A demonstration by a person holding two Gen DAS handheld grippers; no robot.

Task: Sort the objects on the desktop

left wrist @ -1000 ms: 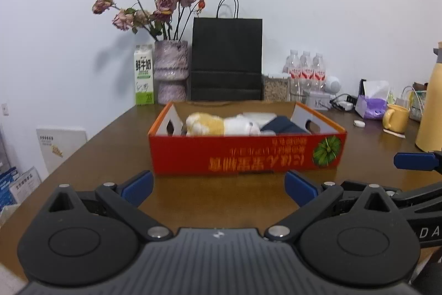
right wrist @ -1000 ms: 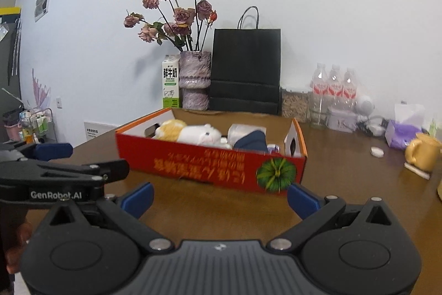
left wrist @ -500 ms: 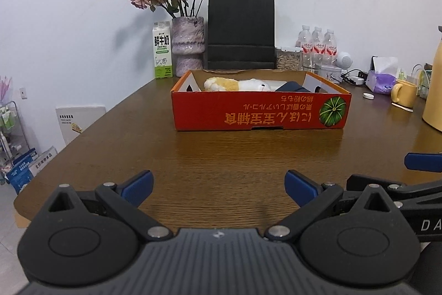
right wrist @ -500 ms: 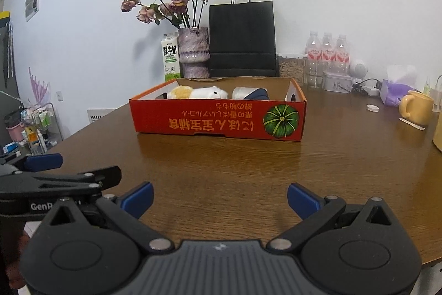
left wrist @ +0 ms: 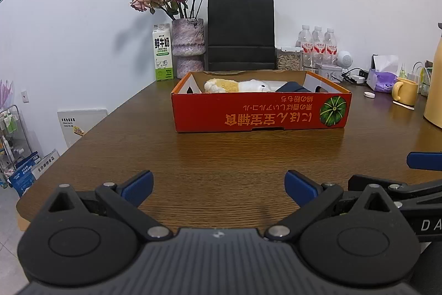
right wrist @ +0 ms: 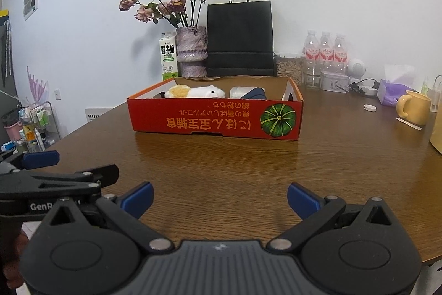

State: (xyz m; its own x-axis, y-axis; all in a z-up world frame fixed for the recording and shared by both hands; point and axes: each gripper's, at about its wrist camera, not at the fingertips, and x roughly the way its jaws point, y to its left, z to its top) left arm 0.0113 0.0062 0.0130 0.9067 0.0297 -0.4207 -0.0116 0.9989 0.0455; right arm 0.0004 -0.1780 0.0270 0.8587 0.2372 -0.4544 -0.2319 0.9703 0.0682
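Observation:
A red cardboard box (left wrist: pixel 259 115) (right wrist: pixel 215 120) with a pumpkin picture stands on the brown wooden table (left wrist: pixel 221 156). Inside it lie a yellow-and-white plush toy (left wrist: pixel 234 86) (right wrist: pixel 196 91), a dark blue item (left wrist: pixel 292 87) (right wrist: pixel 254 93) and a pale object (right wrist: pixel 239 91). My left gripper (left wrist: pixel 218 187) is open and empty over the near table edge, well short of the box. My right gripper (right wrist: pixel 219 199) is open and empty too, beside the left one, whose fingers (right wrist: pixel 41 159) show at its lower left.
At the back stand a milk carton (left wrist: pixel 163 51), a vase of dried roses (left wrist: pixel 187 46), a black paper bag (left wrist: pixel 240 32), water bottles (left wrist: pixel 317 46) and a jar. A yellow mug (left wrist: pixel 406 91), tissues and a yellow flask (left wrist: pixel 433 79) sit right. Bare wood lies before the box.
Both grippers have pulled back and lower from the box toward the near table edge; the box looks smaller. Both stay open and empty.

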